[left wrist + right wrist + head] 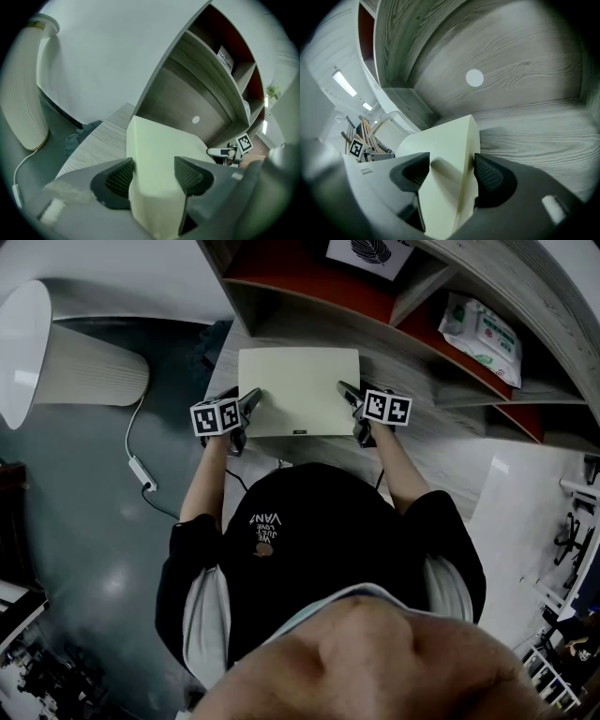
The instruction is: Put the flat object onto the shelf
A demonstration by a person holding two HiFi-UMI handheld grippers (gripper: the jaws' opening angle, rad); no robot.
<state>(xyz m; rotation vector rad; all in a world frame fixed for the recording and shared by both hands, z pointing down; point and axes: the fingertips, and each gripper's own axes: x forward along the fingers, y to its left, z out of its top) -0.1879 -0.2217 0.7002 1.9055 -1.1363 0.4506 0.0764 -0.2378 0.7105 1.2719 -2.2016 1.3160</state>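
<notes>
Left gripper (pixel 251 397) and right gripper (pixel 347 392), jaws wide, both clamp the flat object (pixel 298 385)

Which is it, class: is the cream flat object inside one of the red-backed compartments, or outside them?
Outside. The flat object lies on the open wooden surface, nearer the person than the red-backed compartments; no part of it is inside one.

"NATURE" on shelf card (pixel 225 59), "JUST LOVE" on black shirt (pixel 267 535)
</notes>
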